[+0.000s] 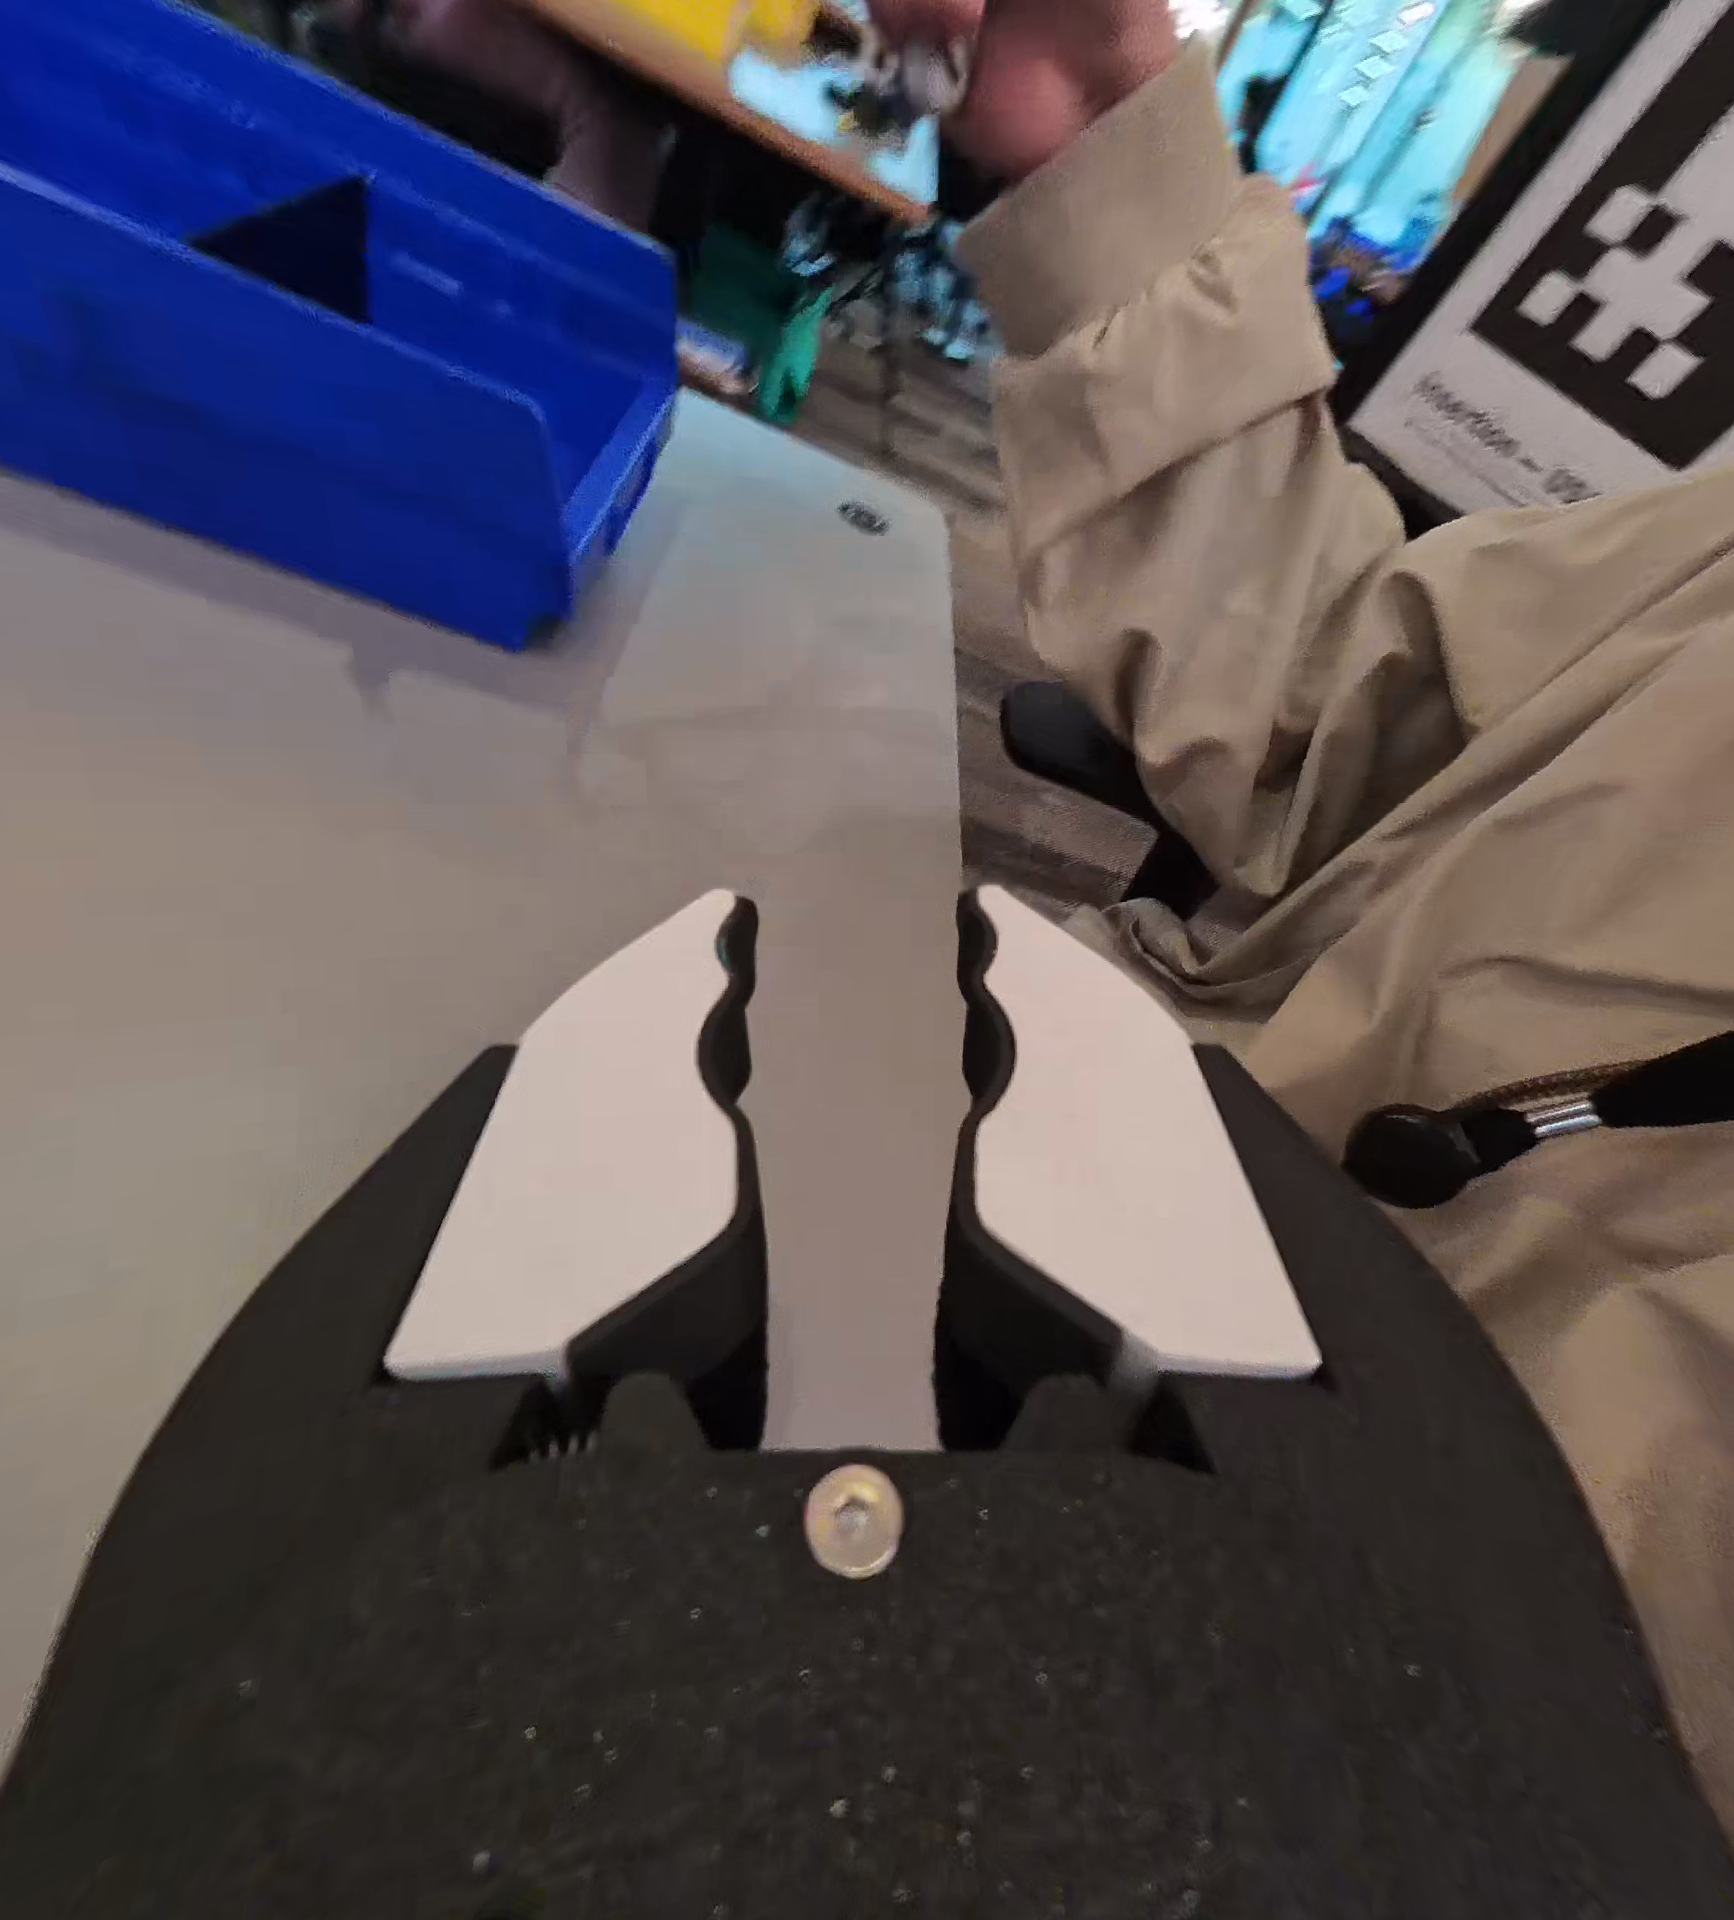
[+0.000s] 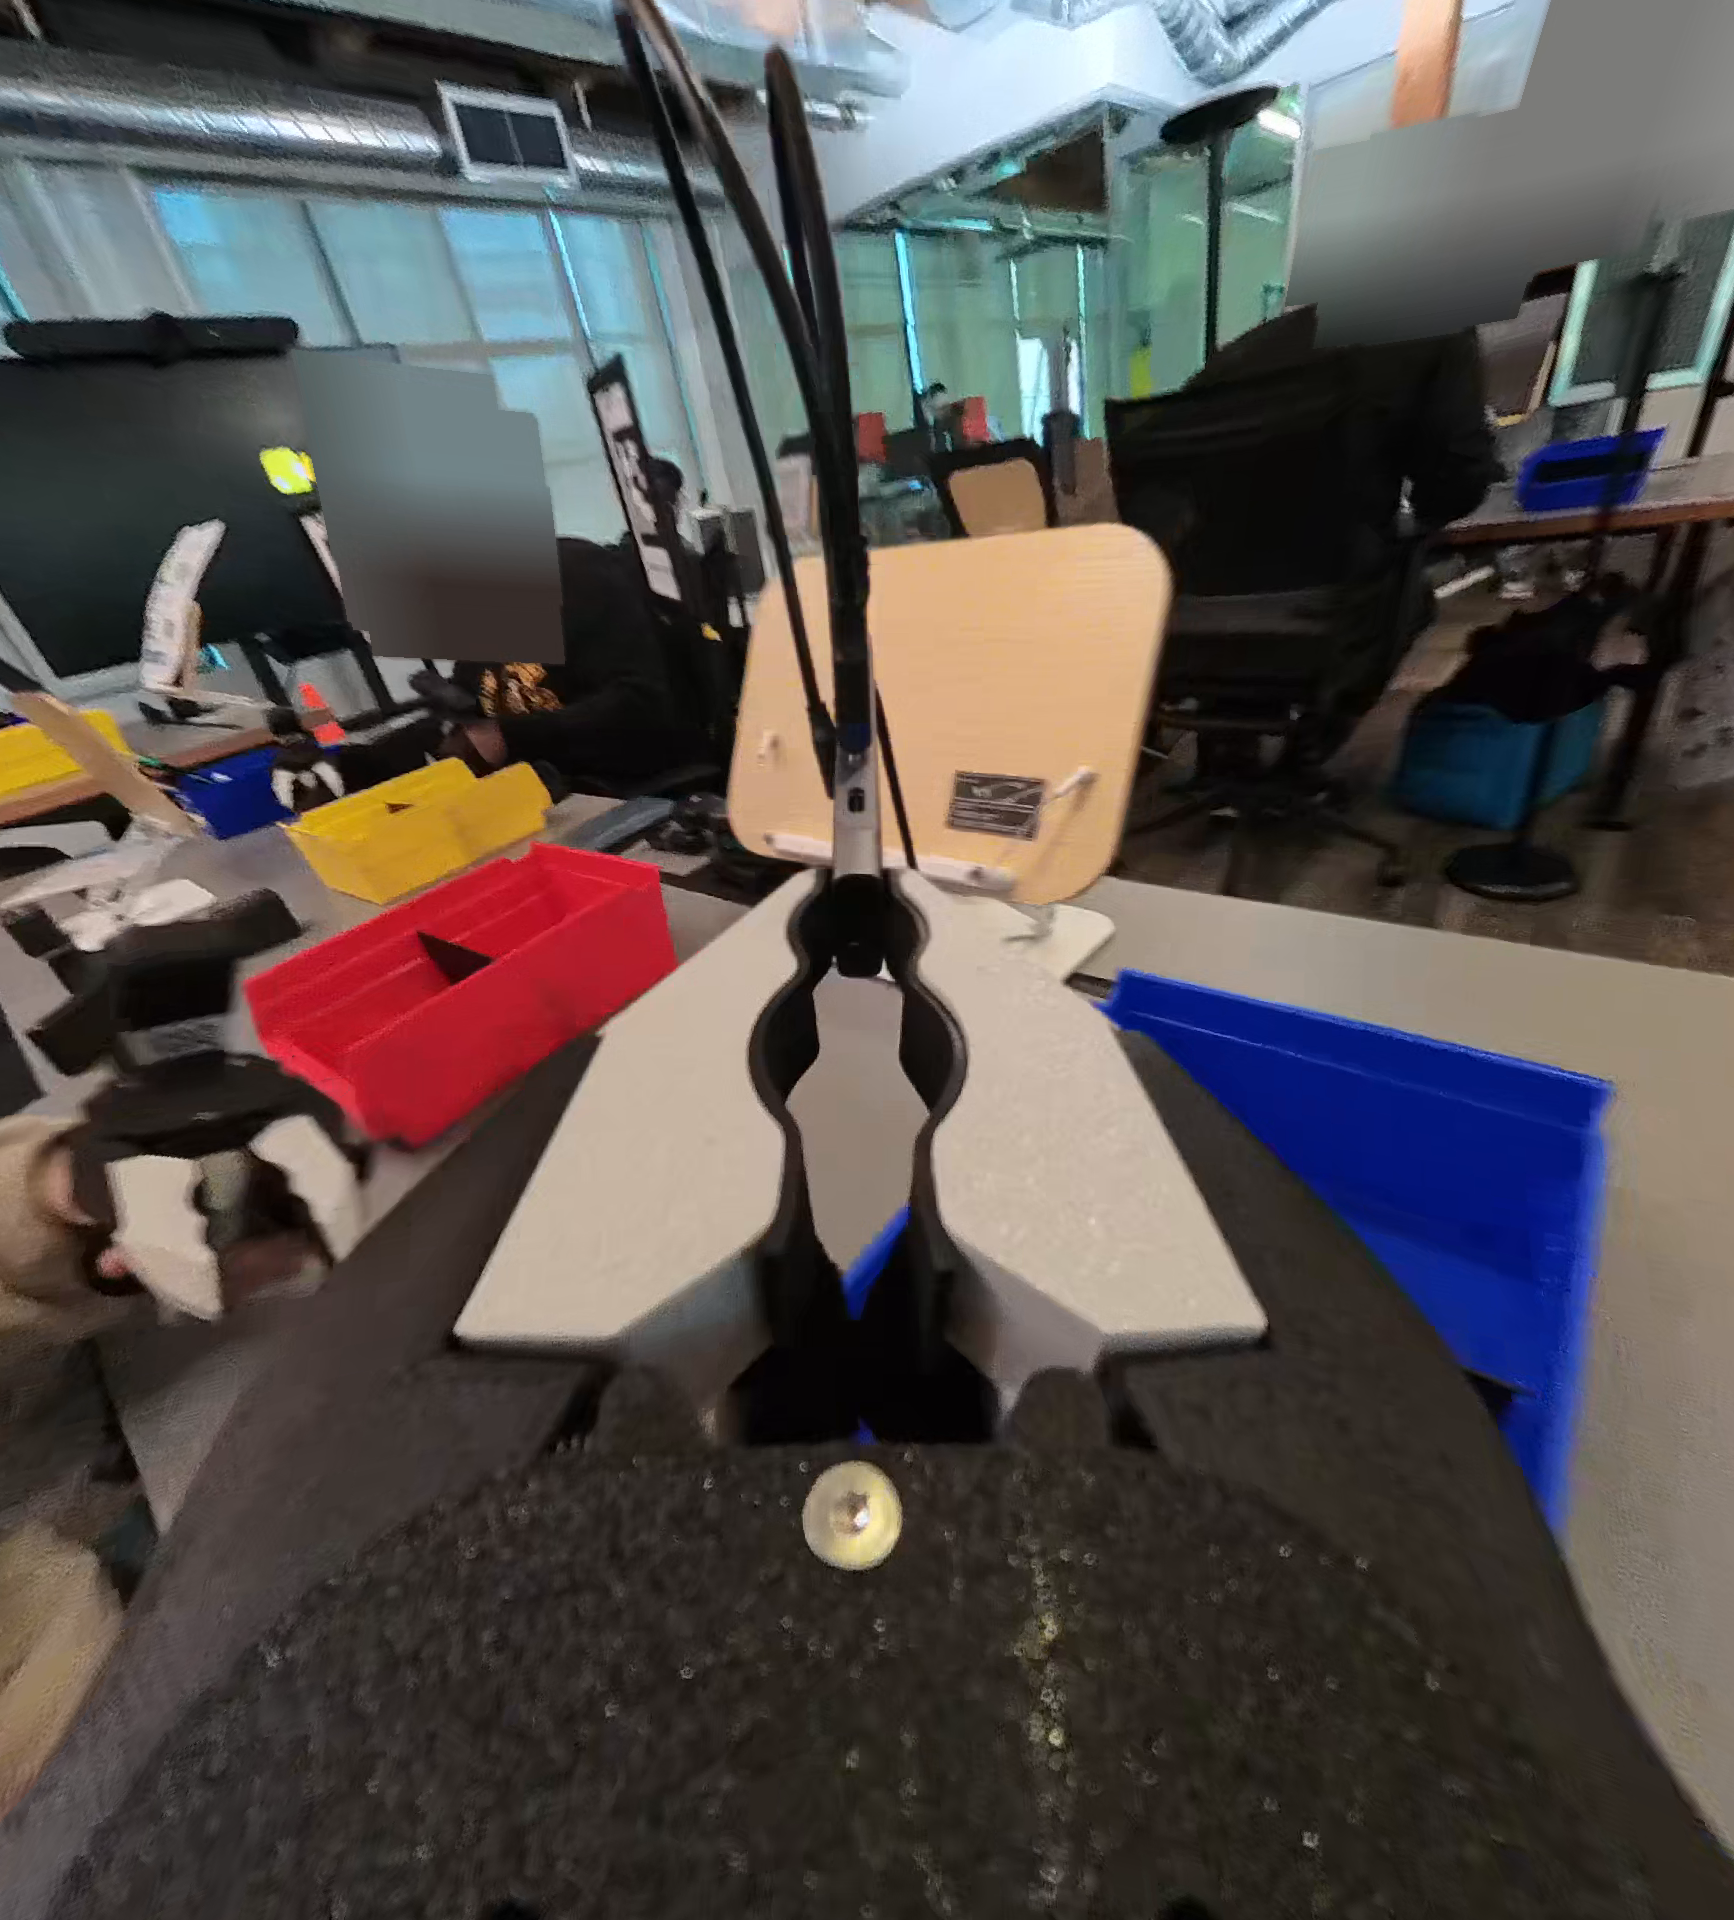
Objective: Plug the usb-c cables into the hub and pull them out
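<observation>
In the right wrist view my right gripper [image 2: 855, 920] is shut on the black lower end of a slim silver hub [image 2: 858, 821], which stands upright above the fingertips. Black usb-c cables [image 2: 801, 312] rise from the hub's top and leave the frame; their plugs are too small to tell apart. My left gripper [image 1: 858, 914] is open and empty, low over the grey table [image 1: 219, 883] near its right edge. The left gripper also shows in the right wrist view [image 2: 219, 1216] at the left, held by a hand in a beige sleeve.
A blue bin [image 1: 271, 343] stands on the table at the back left; it also shows under my right gripper [image 2: 1362, 1132]. A red bin [image 2: 458, 987] and a yellow bin [image 2: 427, 821] lie further left. A person's beige jacket [image 1: 1414, 779] fills the right. A wooden chair back [image 2: 998, 675] stands beyond the table. There is about 35 cm between the tips of the two grippers.
</observation>
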Demonstrator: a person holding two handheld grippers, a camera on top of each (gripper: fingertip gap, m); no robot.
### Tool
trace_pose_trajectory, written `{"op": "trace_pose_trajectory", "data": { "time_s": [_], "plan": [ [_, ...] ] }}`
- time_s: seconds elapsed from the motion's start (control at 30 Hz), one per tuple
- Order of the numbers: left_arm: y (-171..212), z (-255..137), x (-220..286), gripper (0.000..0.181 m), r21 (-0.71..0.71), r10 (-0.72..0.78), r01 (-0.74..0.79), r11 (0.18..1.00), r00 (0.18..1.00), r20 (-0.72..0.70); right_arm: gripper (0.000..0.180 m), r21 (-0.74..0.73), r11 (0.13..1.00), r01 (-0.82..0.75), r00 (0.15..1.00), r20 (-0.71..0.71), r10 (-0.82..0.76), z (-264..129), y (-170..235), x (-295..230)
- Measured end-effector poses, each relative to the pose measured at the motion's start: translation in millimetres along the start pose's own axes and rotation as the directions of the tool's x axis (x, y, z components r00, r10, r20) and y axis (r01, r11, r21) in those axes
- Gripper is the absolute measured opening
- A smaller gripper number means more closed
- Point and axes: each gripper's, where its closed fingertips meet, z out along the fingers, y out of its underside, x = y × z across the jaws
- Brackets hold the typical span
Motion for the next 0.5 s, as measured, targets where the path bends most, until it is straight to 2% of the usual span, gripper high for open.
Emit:
{"op": "trace_pose_trajectory", "data": {
  "time_s": [0.07,0.17,0.3,0.37,0.4,0.5],
  "plan": [
    [2,-17,13,0.036,-0.014,-0.02,0.021,1.0,0.996,0.088,0.009,-0.057,0.998,-0.006,0.999,-0.032,0.005,1,0,24],
    [4,-36,26,0.034,0.025,-0.005,-0.001,1.0,0.969,0.247,0.009,-0.154,0.983,-0.094,0.995,-0.041,0.089,18,26,65],
    [15,-38,56,0.03,0.058,-0.011,-0.005,0.998,0.962,0.271,0.009,-0.303,0.93,-0.209,0.978,-0.068,0.197,55,84,120],
    [22,-34,69,0.03,0.054,-0.031,0.018,0.998,0.966,0.256,0.008,-0.403,0.879,-0.257,0.966,-0.074,0.248,69,113,135],
    [24,-33,74,0.03,0.057,-0.036,0.022,0.998,0.966,0.254,0.008,-0.458,0.856,-0.239,0.971,-0.113,0.21,72,128,147],
    [32,-30,83,0.03,0.095,-0.044,0.018,0.995,0.957,0.286,0.008,-0.704,0.683,-0.193,0.98,-0.175,0.097,67,175,166]
  ]
}}
